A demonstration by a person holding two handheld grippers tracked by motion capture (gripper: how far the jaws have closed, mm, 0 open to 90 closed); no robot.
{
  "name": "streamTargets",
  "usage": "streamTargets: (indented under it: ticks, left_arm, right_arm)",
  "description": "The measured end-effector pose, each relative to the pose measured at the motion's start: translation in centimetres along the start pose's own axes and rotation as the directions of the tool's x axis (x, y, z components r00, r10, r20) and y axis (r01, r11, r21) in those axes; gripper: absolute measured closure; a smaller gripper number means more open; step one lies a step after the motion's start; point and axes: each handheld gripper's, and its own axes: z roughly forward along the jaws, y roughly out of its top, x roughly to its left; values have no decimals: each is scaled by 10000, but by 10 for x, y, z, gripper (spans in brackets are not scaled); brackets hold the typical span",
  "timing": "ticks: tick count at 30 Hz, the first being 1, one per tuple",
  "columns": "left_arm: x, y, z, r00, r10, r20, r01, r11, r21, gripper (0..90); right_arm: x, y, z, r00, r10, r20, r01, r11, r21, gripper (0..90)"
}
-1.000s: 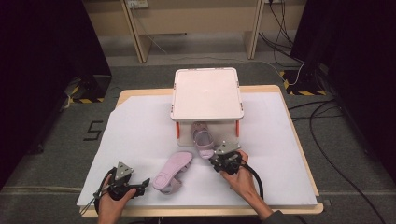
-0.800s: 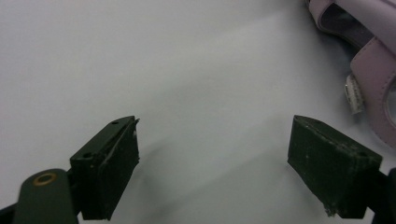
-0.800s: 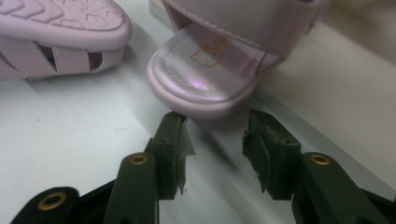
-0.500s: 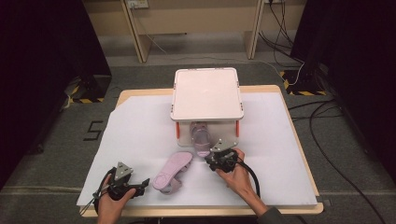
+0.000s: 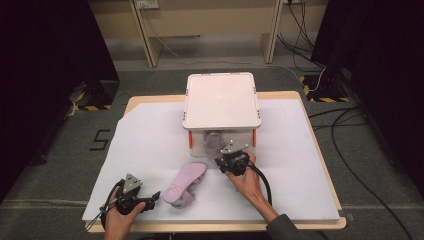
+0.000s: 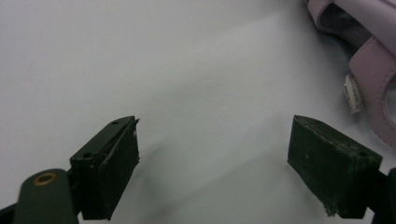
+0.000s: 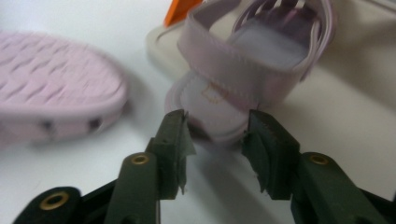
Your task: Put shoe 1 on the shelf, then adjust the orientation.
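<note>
box lid (image 5: 221, 100) hides most of sandal in box (image 5: 214, 141) | overturned sandal (image 7: 56, 88) blurred, cut by left edge | right claw (image 7: 217, 144) around heel, contact unclear | second sandal's strap (image 6: 369, 70) cropped at right edge

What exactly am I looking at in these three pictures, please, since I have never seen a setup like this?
There is no robot: a person at a table holds a two-jaw gripper in each hand. The high view looks down from above. The other two pictures come from cameras riding on the grippers, looking along their black jaws.

On the white sheet stands a lidded box. One pink sandal lies sole up in front of it. A second sandal sits at the box's front.

The left gripper rests near the table's front edge, jaws wide open over bare sheet, holding nothing. The right gripper has its jaws on either side of the second sandal's heel end; I cannot tell whether they grip it.
</note>
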Motion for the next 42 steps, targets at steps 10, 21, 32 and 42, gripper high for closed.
streamTargets:
  ticks: [10,21,32,42]
  left_arm:
    - [0,0,-1,10000,8,22,-8,10000,-22,159]
    - [0,0,0,10000,-23,15,23,10000,-25,158]
    - [0,0,0,10000,26,37,-26,10000,-4,159]
    - [1,0,-1,10000,14,-19,-14,10000,-38,159]
  right_arm:
    - [-11,21,28,9980,53,629,-52,10000,-20,577]
    - [6,10,-4,9988,410,274,-394,9975,-583,399]
    - [25,-15,-44,9951,133,-979,-188,9983,-560,360]
    - [47,-4,-47,9833,28,-1817,-162,9973,-722,313]
